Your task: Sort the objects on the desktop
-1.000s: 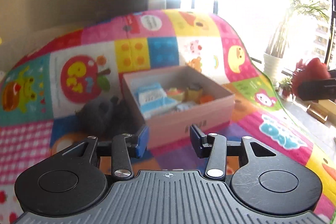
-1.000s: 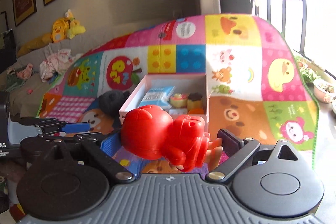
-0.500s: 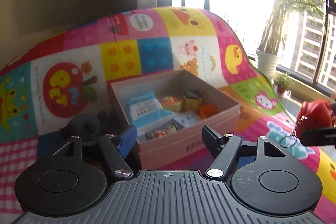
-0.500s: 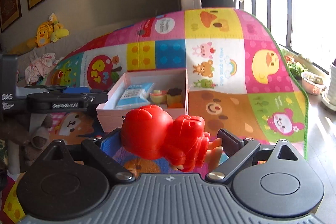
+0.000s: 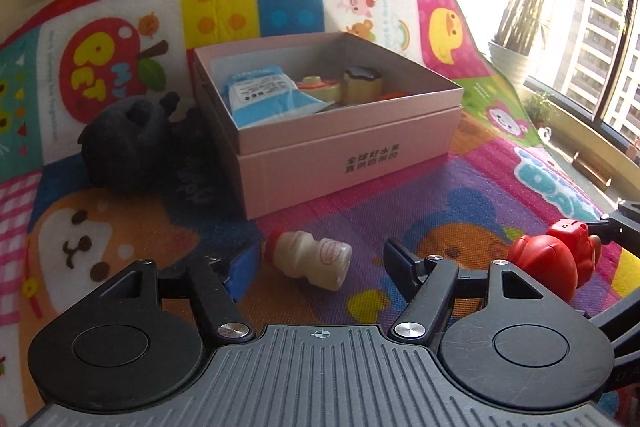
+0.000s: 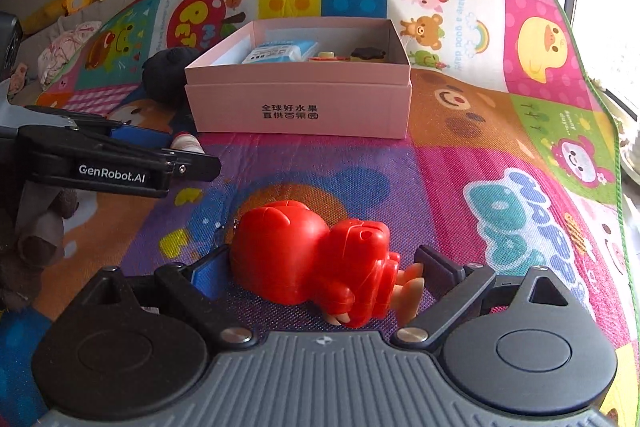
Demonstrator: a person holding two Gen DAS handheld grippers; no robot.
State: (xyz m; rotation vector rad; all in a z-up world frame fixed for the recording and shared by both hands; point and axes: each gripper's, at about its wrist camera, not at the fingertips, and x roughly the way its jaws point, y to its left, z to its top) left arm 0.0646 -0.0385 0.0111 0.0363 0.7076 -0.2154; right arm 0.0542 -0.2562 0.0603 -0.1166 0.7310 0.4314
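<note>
The left gripper [image 5: 316,259] has its fingers spread either side of a small, rigid, light-looking cream plastic bottle with a red cap [image 5: 308,258], lying toward 12 o'clock; its ribbed waist should grip best. The right gripper [image 6: 320,267] has its fingers pinching a glossy red hard-plastic figurine [image 6: 316,259], likely slippery.

Potted palm [image 5: 516,59] by window [image 5: 600,39]

A bright cartoon play mat [image 6: 460,147] carried everything. At frame centre a pink box [image 6: 300,103] sat on it, a black plush toy [image 5: 128,143] beside its left wall, and a small cream bottle [image 5: 312,259] lay lower down.
</note>
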